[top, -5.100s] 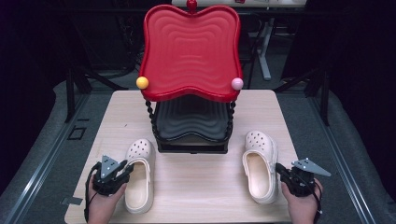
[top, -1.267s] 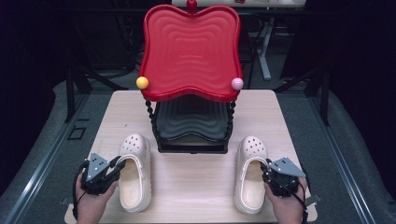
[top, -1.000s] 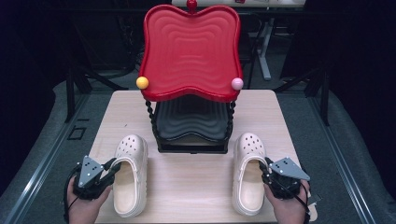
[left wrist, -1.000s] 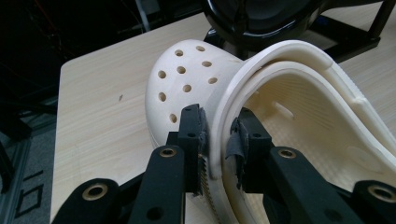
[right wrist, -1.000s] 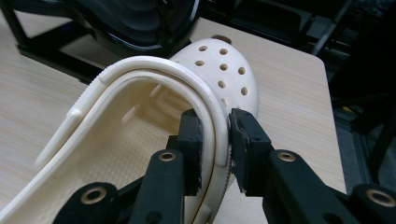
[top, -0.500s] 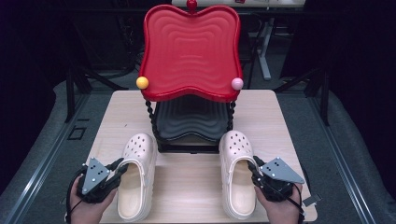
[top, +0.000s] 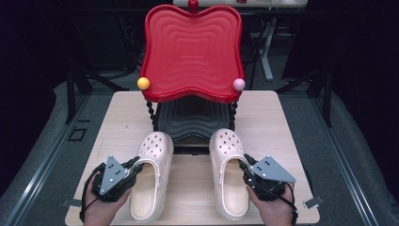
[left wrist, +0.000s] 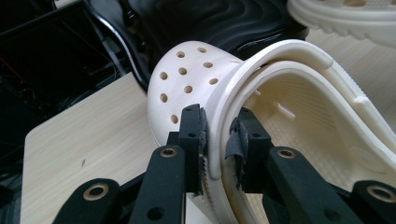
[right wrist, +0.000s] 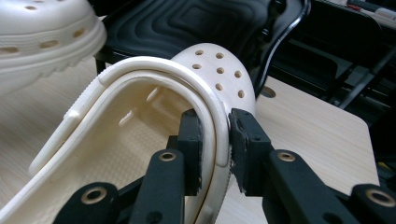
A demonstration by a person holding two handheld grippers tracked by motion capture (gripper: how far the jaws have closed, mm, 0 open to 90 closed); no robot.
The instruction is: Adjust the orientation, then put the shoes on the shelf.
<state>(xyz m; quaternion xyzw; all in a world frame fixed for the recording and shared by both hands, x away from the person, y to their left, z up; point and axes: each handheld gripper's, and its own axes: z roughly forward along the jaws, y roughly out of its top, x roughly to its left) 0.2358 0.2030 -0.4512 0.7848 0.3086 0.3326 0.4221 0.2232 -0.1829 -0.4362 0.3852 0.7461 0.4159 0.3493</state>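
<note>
A dark room with grey floor surrounds a light wooden table point(top: 282, 122), and a two-tier stand sits at the middle of its far half: a red wavy tray point(top: 192, 52) on top, a black wavy tray point(top: 190, 120) beneath, twisted black posts between them, a yellow ball point(top: 143, 83) and a pink ball point(top: 239, 84) at the red tray's front corners.

Two cream perforated clogs lie on the near half of the table, toes pointing toward the stand. The left clog point(top: 149, 176) lies toward the near left corner, its toe just beside the front left of the black tray. The right clog point(top: 229, 172) lies toward the near right, its toe at the tray's front right. The two are apart, with bare wood between them.

The left gripper point(left wrist: 215, 140), held in the person's left hand point(top: 101, 207) at the near edge, is clenched on the outer side wall of the left clog, one pad outside the rim and one inside. The right gripper point(right wrist: 215, 140), in the right hand point(top: 270, 207), clamps the outer side wall of the right clog the same way, its pads pressing the rim from both sides.
</note>
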